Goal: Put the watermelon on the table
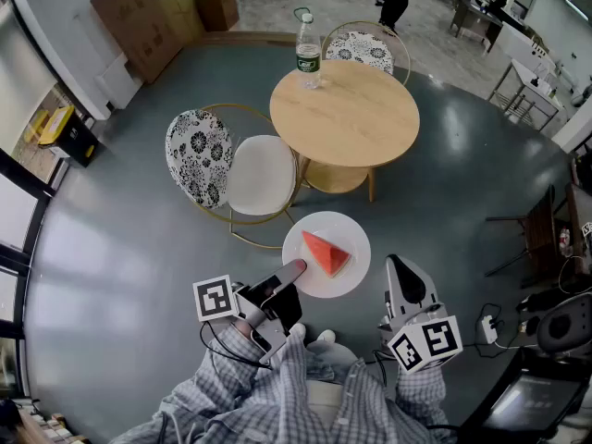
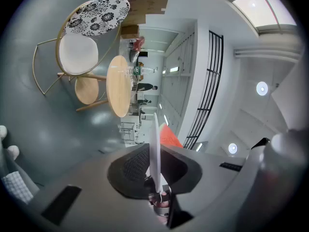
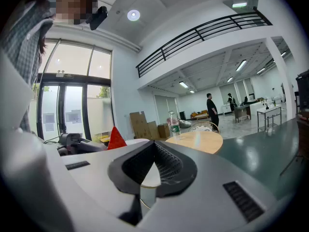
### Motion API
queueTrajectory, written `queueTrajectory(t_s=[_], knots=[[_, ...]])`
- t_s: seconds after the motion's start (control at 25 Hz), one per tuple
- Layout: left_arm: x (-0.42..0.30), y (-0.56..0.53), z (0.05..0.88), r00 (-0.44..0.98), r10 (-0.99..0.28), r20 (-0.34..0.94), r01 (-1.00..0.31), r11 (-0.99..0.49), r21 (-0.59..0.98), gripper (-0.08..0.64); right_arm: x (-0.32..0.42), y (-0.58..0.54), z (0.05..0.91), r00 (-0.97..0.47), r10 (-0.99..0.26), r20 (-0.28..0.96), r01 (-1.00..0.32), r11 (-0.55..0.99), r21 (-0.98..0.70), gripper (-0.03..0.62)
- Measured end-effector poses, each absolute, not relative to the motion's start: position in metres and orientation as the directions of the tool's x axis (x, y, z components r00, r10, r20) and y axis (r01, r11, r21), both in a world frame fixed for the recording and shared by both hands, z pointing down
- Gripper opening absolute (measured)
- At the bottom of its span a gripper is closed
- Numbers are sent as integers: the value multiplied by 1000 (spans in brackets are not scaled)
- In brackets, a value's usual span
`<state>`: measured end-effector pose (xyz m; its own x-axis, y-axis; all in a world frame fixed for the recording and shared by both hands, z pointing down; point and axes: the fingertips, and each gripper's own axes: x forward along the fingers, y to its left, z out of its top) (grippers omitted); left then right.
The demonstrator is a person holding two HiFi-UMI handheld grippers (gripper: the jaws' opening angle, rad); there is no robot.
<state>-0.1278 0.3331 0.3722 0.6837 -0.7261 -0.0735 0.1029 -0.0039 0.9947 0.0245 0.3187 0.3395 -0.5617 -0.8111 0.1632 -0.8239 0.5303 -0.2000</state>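
A red watermelon wedge (image 1: 326, 252) lies on a white plate (image 1: 347, 276) held above the floor, short of the round wooden table (image 1: 344, 114). My left gripper (image 1: 294, 271) is shut on the plate's near-left rim. In the left gripper view the plate (image 2: 154, 144) shows edge-on between the pads, with the wedge (image 2: 170, 135) beyond it. My right gripper (image 1: 398, 265) hovers just right of the plate, shut and holding nothing. In the right gripper view (image 3: 154, 144) the wedge (image 3: 116, 138) is at the left and the table (image 3: 195, 140) is ahead.
A water bottle (image 1: 308, 52) stands on the table's far-left edge. One chair with a patterned back (image 1: 199, 155) and a white seat sits left of the table, and another (image 1: 365, 49) stands behind it. Cardboard boxes (image 1: 148, 17) lean at the far wall. Cables and equipment (image 1: 546, 340) lie at the right.
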Motion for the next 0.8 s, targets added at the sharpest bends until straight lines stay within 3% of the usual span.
queueTrajectory(t_s=[0.52, 0.8], knots=[[-131, 333, 372, 686, -723, -78, 106, -7, 994, 41, 20, 319, 340, -546, -817, 182, -831, 503, -235, 9], [-131, 333, 372, 690, -719, -81, 104, -12, 995, 41, 14, 319, 349, -620, -764, 180, -673, 401, -621, 9]])
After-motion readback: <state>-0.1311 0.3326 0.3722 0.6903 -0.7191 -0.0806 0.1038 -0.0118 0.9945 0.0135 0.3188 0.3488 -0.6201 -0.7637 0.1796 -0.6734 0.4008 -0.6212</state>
